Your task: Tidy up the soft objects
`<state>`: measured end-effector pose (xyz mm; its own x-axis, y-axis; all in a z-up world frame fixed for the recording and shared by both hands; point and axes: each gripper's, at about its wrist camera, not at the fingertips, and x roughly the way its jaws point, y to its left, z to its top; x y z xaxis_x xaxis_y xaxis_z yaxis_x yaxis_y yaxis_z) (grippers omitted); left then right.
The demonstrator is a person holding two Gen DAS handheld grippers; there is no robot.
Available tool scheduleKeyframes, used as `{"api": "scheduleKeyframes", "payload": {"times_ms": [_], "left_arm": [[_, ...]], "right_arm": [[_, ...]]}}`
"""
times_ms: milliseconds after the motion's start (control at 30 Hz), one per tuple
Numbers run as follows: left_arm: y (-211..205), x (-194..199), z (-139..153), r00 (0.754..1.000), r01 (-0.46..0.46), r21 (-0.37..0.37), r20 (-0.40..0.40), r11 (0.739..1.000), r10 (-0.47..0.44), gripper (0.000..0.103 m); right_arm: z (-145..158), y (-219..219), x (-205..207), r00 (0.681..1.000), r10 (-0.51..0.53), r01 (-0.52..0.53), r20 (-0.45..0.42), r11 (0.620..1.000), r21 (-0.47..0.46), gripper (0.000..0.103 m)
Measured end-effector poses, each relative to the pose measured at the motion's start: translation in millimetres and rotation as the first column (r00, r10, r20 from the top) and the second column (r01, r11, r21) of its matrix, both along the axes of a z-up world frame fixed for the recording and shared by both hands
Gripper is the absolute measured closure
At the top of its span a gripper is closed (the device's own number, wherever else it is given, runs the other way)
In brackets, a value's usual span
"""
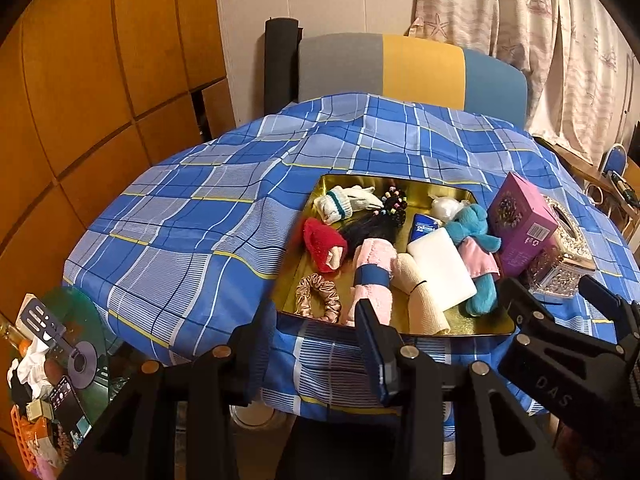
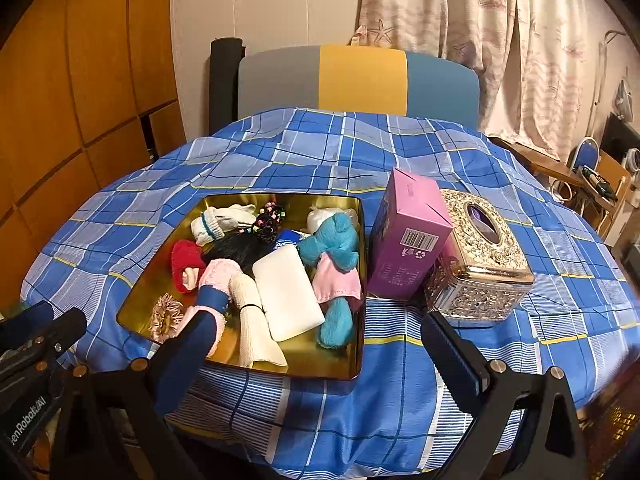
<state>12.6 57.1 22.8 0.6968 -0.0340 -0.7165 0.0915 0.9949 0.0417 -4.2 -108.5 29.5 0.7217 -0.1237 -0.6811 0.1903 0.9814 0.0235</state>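
Observation:
A gold tray [image 1: 460,330] [image 2: 352,364] sits on the blue checked tablecloth and holds soft things: a white sock [image 1: 338,202] [image 2: 212,222], a red knit piece [image 1: 322,242] [image 2: 184,258], a pink rolled towel with a blue band [image 1: 374,264] [image 2: 218,284], a white pad [image 1: 442,266] [image 2: 286,290], a teal plush toy [image 1: 472,222] [image 2: 334,240], a pink scrunchie [image 1: 318,296] [image 2: 164,316] and a cream cloth [image 1: 420,296] [image 2: 256,328]. My left gripper [image 1: 316,344] is open and empty at the tray's near edge. My right gripper [image 2: 320,360] is open and empty over the tray's near right corner.
A purple box [image 1: 520,224] [image 2: 408,236] and an ornate silver tissue box [image 1: 560,256] [image 2: 480,256] stand right of the tray. A striped chair [image 1: 400,72] [image 2: 360,80] stands behind the table. A cluttered glass side table [image 1: 72,344] is at the lower left.

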Motion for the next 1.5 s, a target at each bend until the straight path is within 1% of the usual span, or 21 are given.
{"api": "scheduleKeyframes", "payload": {"times_ms": [467,600,933,1500], "left_arm": [[-1.9,-2.0,-0.5,1.0,0.008,0.0,0.005,1.0,-0.008,0.062],[-1.9,-1.1,-1.6,1.0,0.019,-0.01,-0.008,1.0,-0.019,0.062],[-2.9,-2.7,-0.5,1.0,0.02,-0.009,0.002,1.0,-0.02,0.062],[-2.3,-0.9,-2.2,1.0,0.019,-0.006,-0.006,1.0,-0.02,0.062]], "right_arm": [[-0.7,-2.4,-1.3,1.0,-0.004,0.004,0.0,1.0,0.008,0.0],[-1.6,-3.1,-1.5,1.0,-0.005,0.005,-0.002,1.0,0.013,0.0],[-3.5,-3.5,-0.8,1.0,-0.008,0.008,-0.005,1.0,0.015,0.0],[-6.5,-4.3,0.8,1.0,-0.004,0.004,-0.015,1.0,0.017,0.0]]}}
